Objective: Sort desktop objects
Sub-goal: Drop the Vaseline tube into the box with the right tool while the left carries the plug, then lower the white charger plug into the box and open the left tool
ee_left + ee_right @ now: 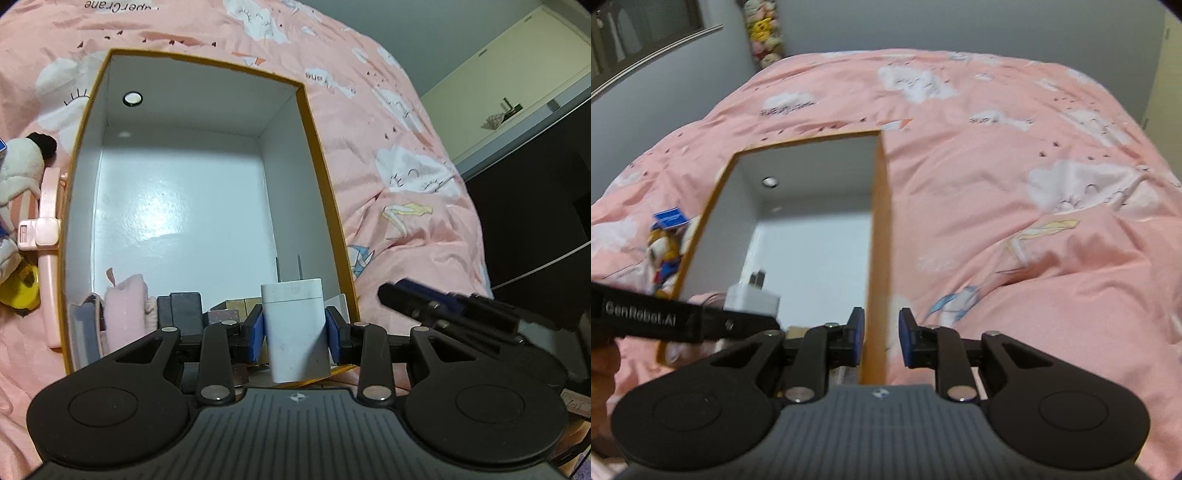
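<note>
Presently a white charger (295, 328), prongs upward, is held by its flat sides in the left gripper (294, 332) above the near end of the box (321, 177); it is judged light, rigid and smooth, so liable to slip; the right gripper (881, 334) stands slightly parted astride the box wall, pads not seen pressing.
</note>
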`<move>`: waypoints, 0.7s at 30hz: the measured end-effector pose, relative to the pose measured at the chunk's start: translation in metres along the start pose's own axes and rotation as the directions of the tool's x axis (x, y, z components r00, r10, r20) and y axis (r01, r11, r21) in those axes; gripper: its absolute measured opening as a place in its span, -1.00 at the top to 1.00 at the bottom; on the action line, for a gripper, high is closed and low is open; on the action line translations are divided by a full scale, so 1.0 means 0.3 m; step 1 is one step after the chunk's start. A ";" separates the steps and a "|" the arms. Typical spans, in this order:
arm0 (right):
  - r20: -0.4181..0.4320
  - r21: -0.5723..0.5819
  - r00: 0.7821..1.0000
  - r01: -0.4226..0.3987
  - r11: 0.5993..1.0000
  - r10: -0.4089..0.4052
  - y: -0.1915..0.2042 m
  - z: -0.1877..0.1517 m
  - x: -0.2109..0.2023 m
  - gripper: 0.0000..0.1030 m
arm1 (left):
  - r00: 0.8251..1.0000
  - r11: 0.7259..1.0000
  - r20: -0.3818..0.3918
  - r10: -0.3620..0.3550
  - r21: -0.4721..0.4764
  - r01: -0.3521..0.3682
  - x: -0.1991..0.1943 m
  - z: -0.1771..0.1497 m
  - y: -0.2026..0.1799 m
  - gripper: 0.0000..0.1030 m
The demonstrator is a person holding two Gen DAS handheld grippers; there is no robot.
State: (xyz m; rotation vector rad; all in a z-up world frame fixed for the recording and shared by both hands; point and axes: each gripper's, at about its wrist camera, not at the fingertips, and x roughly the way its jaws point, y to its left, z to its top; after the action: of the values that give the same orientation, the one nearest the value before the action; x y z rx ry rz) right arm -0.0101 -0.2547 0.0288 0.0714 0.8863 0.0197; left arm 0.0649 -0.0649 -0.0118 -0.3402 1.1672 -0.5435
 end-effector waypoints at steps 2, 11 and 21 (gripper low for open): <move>0.001 0.021 1.000 -0.014 1.000 0.014 -0.014 0.001 0.007 0.57 | 0.999 0.999 -0.016 0.034 0.008 -0.034 0.020 0.003 -0.017 0.25; 0.024 0.047 0.999 -0.027 0.999 0.026 -0.038 0.003 0.034 0.57 | 0.976 0.979 -0.083 0.199 0.065 -0.194 0.104 0.011 -0.072 0.24; 0.016 0.078 0.999 -0.043 0.996 0.042 -0.078 -0.014 0.060 0.57 | 0.952 0.963 -0.154 0.264 0.098 -0.251 0.167 -0.008 -0.105 0.24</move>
State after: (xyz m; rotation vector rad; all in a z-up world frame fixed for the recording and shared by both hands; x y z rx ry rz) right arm -0.0022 -0.2771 0.0104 0.1633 0.8706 0.0237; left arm 0.0699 -0.1192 -0.0348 -0.0734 1.3240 -0.3913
